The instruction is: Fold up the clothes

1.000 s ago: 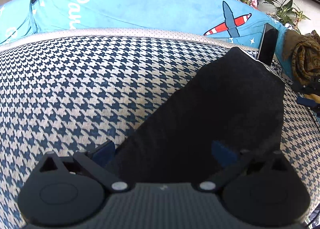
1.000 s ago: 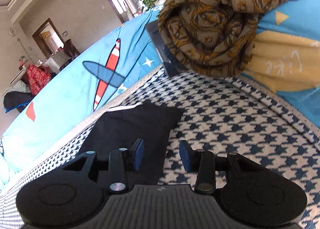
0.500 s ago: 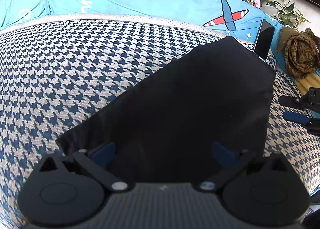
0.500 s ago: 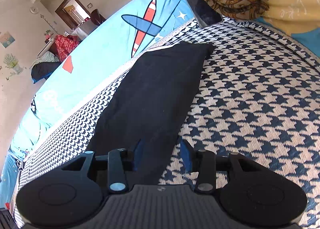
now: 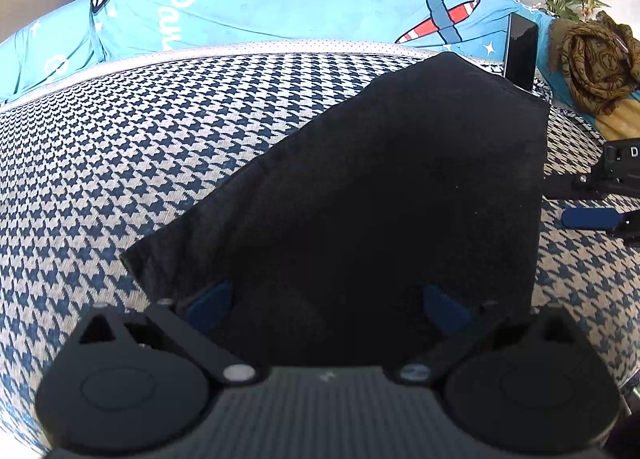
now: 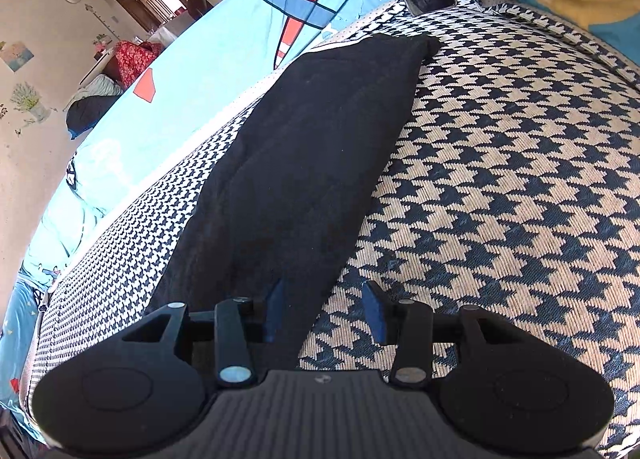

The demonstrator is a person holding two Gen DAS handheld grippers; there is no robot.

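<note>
1. Left wrist view: the black cloth (image 5: 392, 195) lies flat on the checked sofa seat (image 5: 160, 147). It looks soft, thin and light, so it will bend and flop. The left gripper (image 5: 326, 305) is spread wide over the near edge and grips nothing. A good place to grab looks like the near corner (image 5: 132, 259).

2. Right wrist view: the black cloth (image 6: 304, 163) runs long and narrow. The right gripper (image 6: 324, 309) is partly spread. The cloth's side edge sits between its fingers, not pinched.
</note>
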